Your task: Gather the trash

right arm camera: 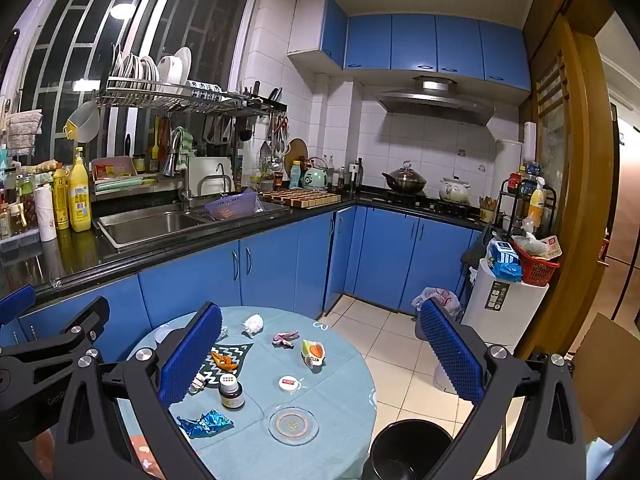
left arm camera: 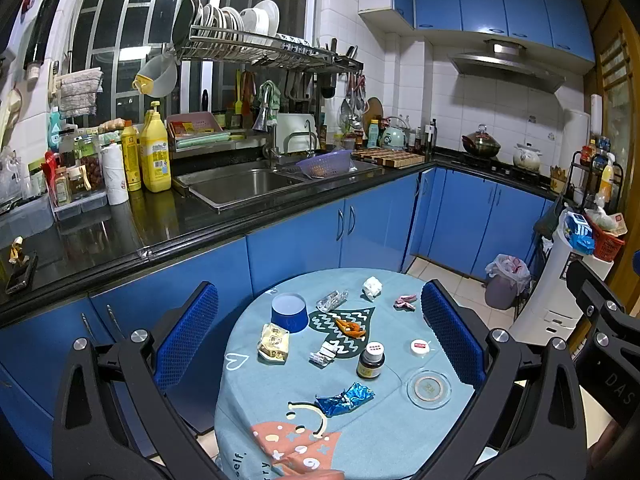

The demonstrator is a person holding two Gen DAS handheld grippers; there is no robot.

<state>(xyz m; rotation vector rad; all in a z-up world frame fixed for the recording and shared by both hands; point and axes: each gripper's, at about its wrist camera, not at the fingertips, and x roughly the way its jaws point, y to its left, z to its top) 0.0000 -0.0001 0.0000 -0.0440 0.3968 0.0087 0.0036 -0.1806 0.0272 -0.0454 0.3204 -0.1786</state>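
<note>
Left wrist view: the left gripper (left arm camera: 318, 354) hangs wide open and empty above the round table (left arm camera: 256, 408). Nothing looks collected yet: a blue foil wrapper (left arm camera: 346, 398), crumpled tissue (left arm camera: 372, 287), clear plastic wrapper (left arm camera: 331, 301), orange peel (left arm camera: 351, 328) and snack packet (left arm camera: 274, 342) all lie there. "DAS" shows on the neighbouring tool.

Right wrist view: the right gripper (right arm camera: 320, 358) is also spread, holding nothing. A black bin (right arm camera: 408, 450) stands just beside the table, seemingly empty. Bottle labels are unreadable.
</note>
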